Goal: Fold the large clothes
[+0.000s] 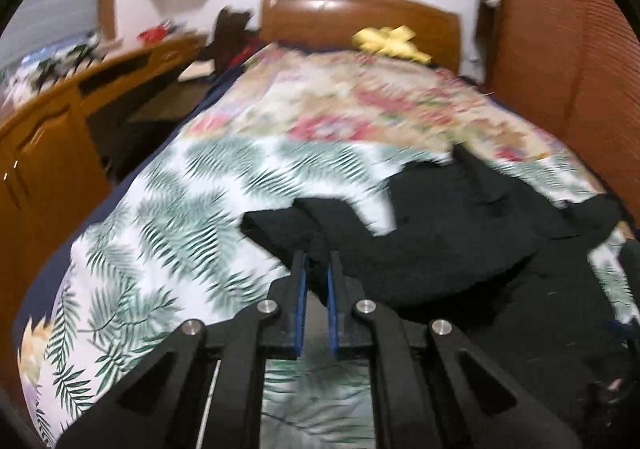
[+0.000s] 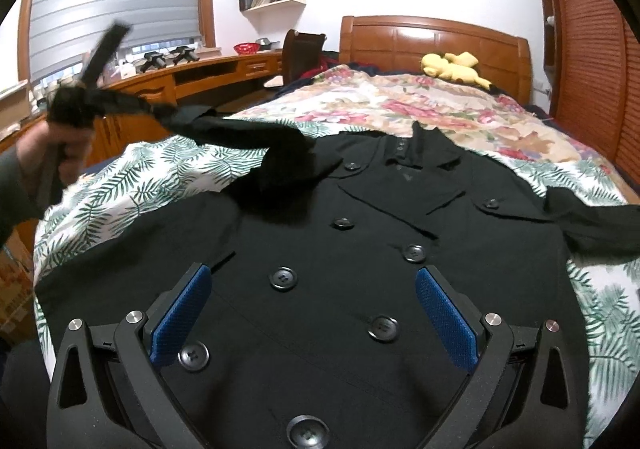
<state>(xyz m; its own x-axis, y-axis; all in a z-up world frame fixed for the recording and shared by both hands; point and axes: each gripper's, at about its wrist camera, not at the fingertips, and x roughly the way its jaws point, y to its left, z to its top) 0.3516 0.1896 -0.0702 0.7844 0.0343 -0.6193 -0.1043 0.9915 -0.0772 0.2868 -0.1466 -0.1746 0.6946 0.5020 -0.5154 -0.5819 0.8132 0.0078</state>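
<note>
A black double-breasted coat (image 2: 360, 249) lies face up on the bed, collar toward the headboard, with several buttons showing. My left gripper (image 1: 317, 261) is shut on the coat's left sleeve (image 1: 280, 225) and holds it lifted. In the right wrist view this sleeve (image 2: 224, 129) stretches up and left to the left gripper (image 2: 76, 109) in the person's hand. My right gripper (image 2: 314, 289) is open and empty, its blue pads (image 2: 182, 317) spread above the coat's lower front. The coat's right sleeve (image 2: 592, 221) lies out to the right.
The bed has a palm-leaf sheet (image 2: 132, 185) and a floral quilt (image 2: 400, 101). A yellow plush toy (image 2: 452, 67) lies by the wooden headboard (image 2: 432, 35). A curved wooden desk (image 2: 168, 85) runs along the left; a slatted wooden wardrobe (image 2: 592, 69) stands on the right.
</note>
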